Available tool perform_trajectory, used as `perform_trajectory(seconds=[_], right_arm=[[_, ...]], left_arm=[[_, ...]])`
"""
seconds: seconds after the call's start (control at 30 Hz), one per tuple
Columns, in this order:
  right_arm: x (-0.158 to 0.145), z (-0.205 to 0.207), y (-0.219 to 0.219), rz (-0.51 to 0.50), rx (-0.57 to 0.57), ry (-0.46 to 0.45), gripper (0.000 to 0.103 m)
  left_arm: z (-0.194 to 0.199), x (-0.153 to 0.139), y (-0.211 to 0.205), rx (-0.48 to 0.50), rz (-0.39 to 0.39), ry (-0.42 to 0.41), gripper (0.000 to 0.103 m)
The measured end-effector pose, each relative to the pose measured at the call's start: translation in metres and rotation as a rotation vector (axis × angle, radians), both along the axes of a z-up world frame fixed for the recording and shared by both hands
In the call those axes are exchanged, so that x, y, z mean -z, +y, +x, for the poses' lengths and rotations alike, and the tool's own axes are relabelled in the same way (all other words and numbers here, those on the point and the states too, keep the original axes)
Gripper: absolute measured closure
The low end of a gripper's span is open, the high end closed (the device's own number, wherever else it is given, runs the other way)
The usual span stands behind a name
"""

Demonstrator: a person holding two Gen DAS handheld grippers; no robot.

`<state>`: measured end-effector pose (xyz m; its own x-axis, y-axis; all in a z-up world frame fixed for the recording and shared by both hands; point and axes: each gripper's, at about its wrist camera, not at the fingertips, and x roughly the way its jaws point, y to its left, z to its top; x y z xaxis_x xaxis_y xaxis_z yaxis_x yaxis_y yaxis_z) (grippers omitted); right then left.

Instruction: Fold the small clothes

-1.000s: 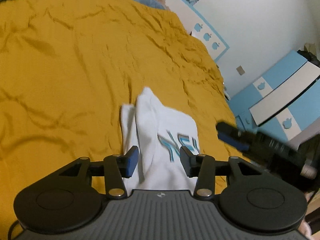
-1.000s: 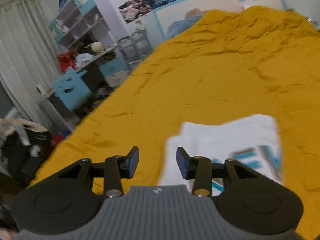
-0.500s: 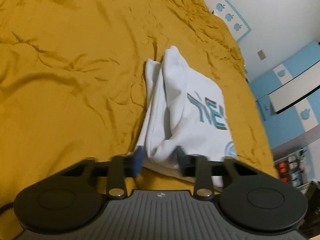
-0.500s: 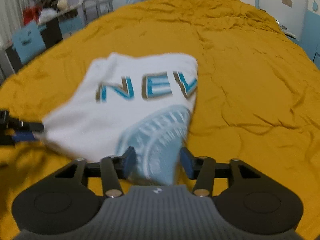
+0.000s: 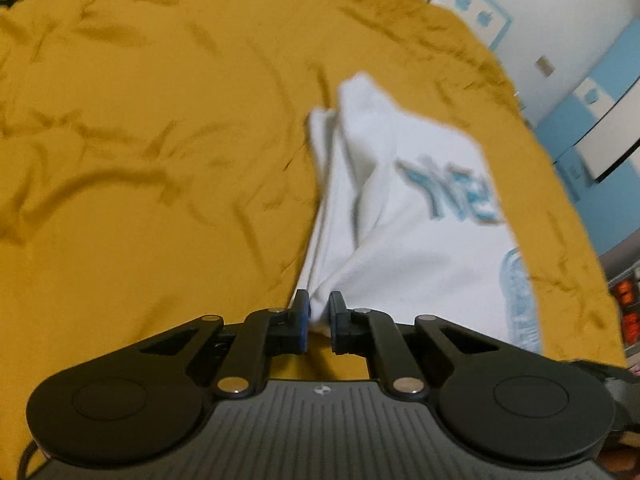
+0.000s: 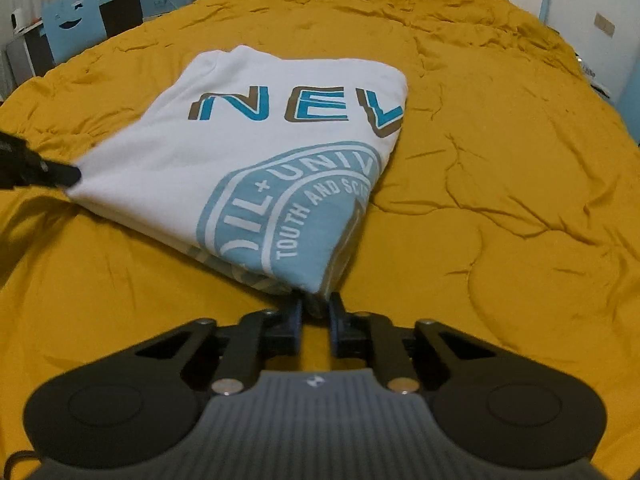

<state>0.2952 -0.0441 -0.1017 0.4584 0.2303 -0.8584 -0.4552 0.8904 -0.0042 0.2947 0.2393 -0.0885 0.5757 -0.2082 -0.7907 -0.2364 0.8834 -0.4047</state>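
Starting at the left, I had the left gripper [image 5: 318, 322] closed down to a narrow gap on a bunched near corner of the shirt [image 5: 404, 232], with white cloth pinched between its blue-padded fingers [image 5: 301, 320]. Ahead of that gripper the shirt ran away from me in long folds over the quilt [image 5: 140, 140], its far end rising in a soft peak; the picture from that side was blurred, so I could not read the print there. To the right of the left gripper the shirt spread flatter, with blue lettering and part of a round blue crest near its right edge. From the right side, the shirt [image 6: 256, 148] lay partly folded on the quilt [image 6: 500, 184], ahead of and to the left of the right gripper [image 6: 315, 322]. That gripper was likewise nearly closed, nipping the nearest corner of the shirt, right where the blue crest came to a point. The letters NEV showed across the cloth farther ahead. Off to the far left of the right gripper I could see the dark tip of the left gripper [image 6: 60, 174] touching the shirt's opposite near corner. Beyond the quilt, ahead and left, stood a blue chair [image 6: 74, 26] with a smiling face cut into it.
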Motion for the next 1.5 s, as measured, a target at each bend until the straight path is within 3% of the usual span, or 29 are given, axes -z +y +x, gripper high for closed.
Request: perform_trajectory(seconds=[0.17,0.33,0.5,0.63,0.73,0.97,1.0,1.07,1.13,1.2,1.3,1.37,1.5], right_arm=[[0.003,0.002,-0.008,0.038,0.016,0.038,0.103],[0.005,0.005,-0.011,0.047,0.018,0.049,0.103],[0.006,0.005,-0.016,0.054,0.030,0.066,0.103],[0.006,0.004,-0.024,0.049,0.055,0.086,0.103],[0.002,0.002,-0.032,0.058,0.067,0.092,0.103],[-0.017,0.002,-0.044,0.075,0.103,0.041,0.101],[-0.021,0.004,-0.046,0.086,0.112,0.033,0.099],[-0.029,0.010,-0.049,0.118,0.132,0.018,0.078],[-0.036,0.016,-0.051,0.151,0.149,-0.002,0.071],[-0.042,0.024,-0.053,0.184,0.166,-0.011,0.063],[-0.045,0.039,-0.053,0.244,0.194,-0.010,0.053],[-0.044,0.049,-0.053,0.285,0.213,0.001,0.043],[-0.033,0.072,-0.050,0.361,0.242,0.037,0.039]], left_arm=[[0.001,0.011,-0.001,-0.015,0.009,0.029,0.090],[-0.001,0.007,-0.008,-0.003,0.065,0.061,0.089],[-0.007,0.009,-0.004,-0.035,0.036,0.081,0.089],[-0.012,0.003,-0.006,-0.038,0.057,0.097,0.089],[-0.014,-0.003,-0.007,-0.066,0.108,0.149,0.097],[-0.024,-0.037,-0.005,-0.078,0.126,0.048,0.095],[-0.024,-0.042,-0.003,-0.084,0.124,0.020,0.090],[-0.023,-0.050,0.002,-0.089,0.096,-0.036,0.078],[-0.019,-0.056,0.006,-0.093,0.063,-0.087,0.069],[-0.011,-0.059,0.010,-0.085,0.049,-0.132,0.049],[0.004,-0.056,0.014,-0.065,-0.001,-0.186,0.031],[0.015,-0.050,0.018,-0.065,-0.056,-0.208,0.027],[0.043,-0.027,0.026,-0.070,-0.172,-0.191,0.026]])
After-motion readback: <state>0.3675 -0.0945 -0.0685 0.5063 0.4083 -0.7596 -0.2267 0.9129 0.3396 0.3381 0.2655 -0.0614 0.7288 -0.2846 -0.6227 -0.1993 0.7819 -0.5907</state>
